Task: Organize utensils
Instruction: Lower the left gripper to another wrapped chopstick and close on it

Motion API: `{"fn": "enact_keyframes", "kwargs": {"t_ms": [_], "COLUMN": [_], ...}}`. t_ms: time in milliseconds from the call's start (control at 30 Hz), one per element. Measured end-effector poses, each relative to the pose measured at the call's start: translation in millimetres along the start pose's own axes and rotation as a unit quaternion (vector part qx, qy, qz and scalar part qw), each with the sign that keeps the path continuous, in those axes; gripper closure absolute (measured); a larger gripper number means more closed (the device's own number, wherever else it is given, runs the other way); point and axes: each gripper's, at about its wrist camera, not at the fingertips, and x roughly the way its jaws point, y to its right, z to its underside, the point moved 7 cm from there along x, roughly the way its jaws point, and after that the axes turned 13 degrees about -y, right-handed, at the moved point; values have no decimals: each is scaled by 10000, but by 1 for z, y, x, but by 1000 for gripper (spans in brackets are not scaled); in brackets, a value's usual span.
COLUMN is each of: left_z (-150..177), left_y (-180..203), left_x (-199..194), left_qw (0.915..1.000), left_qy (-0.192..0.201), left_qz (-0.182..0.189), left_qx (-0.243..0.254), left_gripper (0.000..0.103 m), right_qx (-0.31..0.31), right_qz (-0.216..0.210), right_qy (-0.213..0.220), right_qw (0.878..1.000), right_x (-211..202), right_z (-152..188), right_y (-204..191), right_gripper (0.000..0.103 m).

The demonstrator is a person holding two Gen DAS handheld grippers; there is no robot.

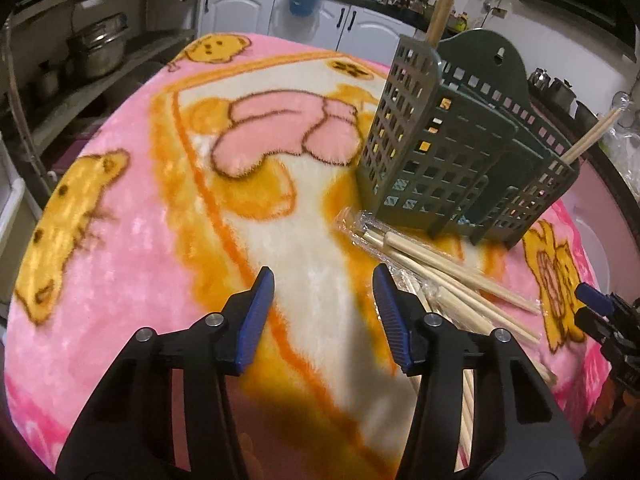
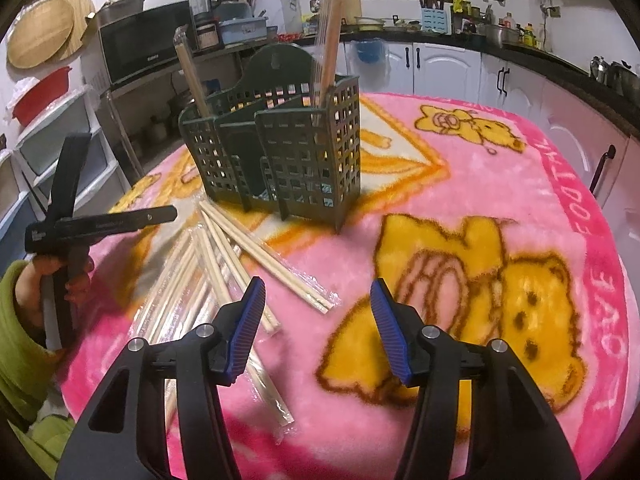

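Several wrapped chopsticks (image 2: 240, 256) still loose on the pink blanket (image 2: 520, 184) over the counter, fanned out just in front of the green holder (image 2: 280, 152). Some already stowed upright: a bundle in the holder's right compartment (image 2: 330, 40) as seen from the right wrist, another pair in the far left one (image 2: 192, 76); middle compartments apparently bare, though hard to tell through the lattice. Roughly early to midway, by the look of it, with most of the pile left to gather.

Left tool (image 1: 324, 316) with jaws apart, nothing between them, hovering over blanket just beside the pile. Right tool (image 2: 318, 328) likewise apart and clamped on nothing, chopsticks passing under its left finger (image 2: 248, 320).

Writing: "FOOTHAL" or similar along the blanket's border (image 2: 576, 204), partly legible only. Small brand mark on the microwave (image 2: 148, 44), too small to read.
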Motion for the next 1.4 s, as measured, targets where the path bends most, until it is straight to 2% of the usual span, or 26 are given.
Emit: {"fn": "enact_keyframes", "kwargs": {"t_ms": [100, 300, 600, 667, 867, 900, 1000, 1200, 1300, 1400], "left_z": [-5, -16, -22, -23, -26, -26, -28, -32, -35, -35], "left_y": [0, -4, -3, -3, -2, -2, -3, -3, -2, 4], "left_x": [5, 12, 19, 19, 21, 21, 23, 24, 25, 26], "left_qw": [10000, 9998, 9997, 9997, 9997, 9997, 9996, 9993, 9991, 9987], "left_qy": [-62, -115, -138, -127, -103, -97, -86, -54, -40, -75], "left_qz": [27, 24, 39, 46, 85, 91, 136, 288, 382, 495], "left_qx": [-28, -153, -187, -185, -194, -195, -215, -241, -196, -108], "left_gripper": [64, 64, 64, 64, 64, 64, 64, 68, 73, 82], "right_qx": [-20, -109, -635, -751, -919, -937, -932, -688, -613, -564], "right_qz": [47, 189, 401, 463, 447, 418, 353, -57, -196, -301], "right_qy": [-153, -430, -708, -696, -659, -651, -597, -361, -247, -111], "right_qw": [9999, 9988, 9947, 9937, 9926, 9926, 9932, 9970, 9976, 9979], "right_x": [10, 26, 51, 54, 58, 57, 53, 34, 25, 14], "right_z": [1, 4, 2, 0, -2, -3, -1, 1, 1, 1], "right_y": [4, 8, -5, -8, -13, -14, -15, -16, -17, -20], "right_gripper": [51, 54, 58, 59, 72, 78, 86, 89, 90, 91]}}
